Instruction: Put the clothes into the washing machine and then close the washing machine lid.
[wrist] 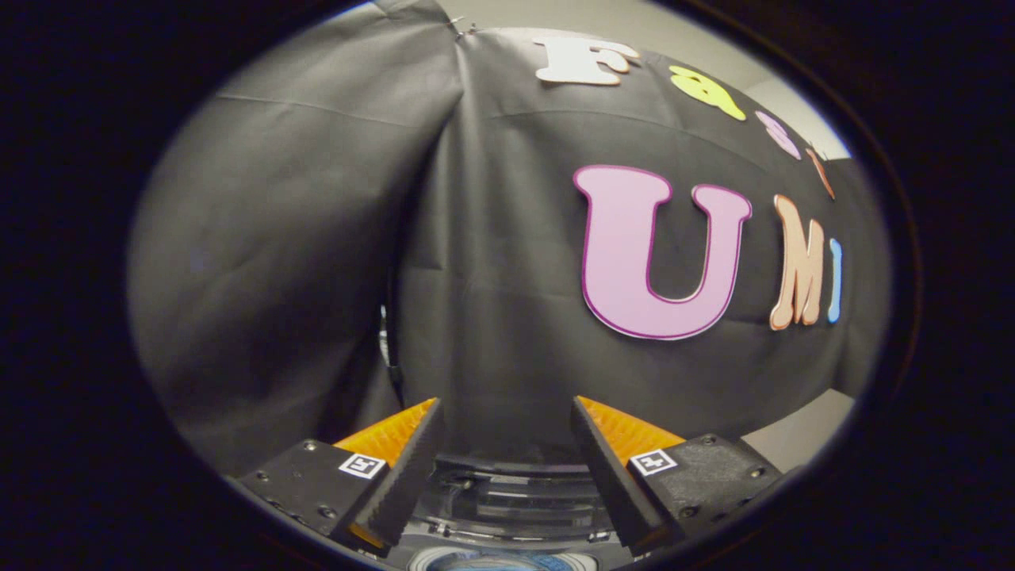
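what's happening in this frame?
A person-held gripper hovers open, nothing between its fingers, facing the black cloth wall. Between and below the fingers sits what looks like the washing machine's raised clear lid, with the drum opening just under it. No clothes are gripped at this moment.

Supporting surface (801,432): pale, flat, a bare strip seen outside and beyond the right-hand finger, meeting the black cloth wall. Washing machine (507,492): its top lay low between the fingers; its footing was hidden. Gripper (506,400): fingers spread apart, holding nothing.
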### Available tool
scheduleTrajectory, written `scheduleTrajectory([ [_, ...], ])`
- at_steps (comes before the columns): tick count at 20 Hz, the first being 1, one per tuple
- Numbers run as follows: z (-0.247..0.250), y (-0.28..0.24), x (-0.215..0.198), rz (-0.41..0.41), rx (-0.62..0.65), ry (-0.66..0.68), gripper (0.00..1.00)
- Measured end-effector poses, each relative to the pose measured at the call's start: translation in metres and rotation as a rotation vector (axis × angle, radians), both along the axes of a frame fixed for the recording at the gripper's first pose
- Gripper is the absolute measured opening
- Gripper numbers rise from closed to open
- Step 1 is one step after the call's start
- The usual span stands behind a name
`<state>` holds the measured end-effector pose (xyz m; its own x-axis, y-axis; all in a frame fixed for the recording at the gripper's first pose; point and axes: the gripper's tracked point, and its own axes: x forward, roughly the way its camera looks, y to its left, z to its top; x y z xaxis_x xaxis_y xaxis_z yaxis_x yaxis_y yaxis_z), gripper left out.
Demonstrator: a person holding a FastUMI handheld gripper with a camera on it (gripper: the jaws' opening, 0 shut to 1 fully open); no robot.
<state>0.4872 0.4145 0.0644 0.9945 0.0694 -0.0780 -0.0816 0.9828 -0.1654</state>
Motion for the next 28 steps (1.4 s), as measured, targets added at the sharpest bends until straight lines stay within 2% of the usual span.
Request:
scheduleTrajectory([
  [3, -0.028, -0.031, 0.031, -0.089, -0.015, 0.061, 0.97],
  [6, -0.055, -0.048, 0.042, -0.125, 0.016, 0.107, 0.97],
  [7, -0.068, -0.054, 0.046, -0.123, 0.034, 0.149, 0.97],
  [8, -0.069, -0.052, 0.046, -0.11, 0.119, 0.165, 0.96],
  [9, -0.063, -0.051, 0.055, -0.082, 0.122, 0.083, 0.97],
  [10, -0.066, -0.049, 0.055, -0.044, 0.097, 0.089, 0.97],
  [12, -0.057, -0.049, 0.05, -0.027, 0.119, 0.043, 0.97],
  [20, -0.067, -0.051, 0.021, -0.054, 0.106, 0.132, 0.97],
  [28, -0.067, -0.052, -0.004, -0.052, 0.098, 0.127, 0.98],
])
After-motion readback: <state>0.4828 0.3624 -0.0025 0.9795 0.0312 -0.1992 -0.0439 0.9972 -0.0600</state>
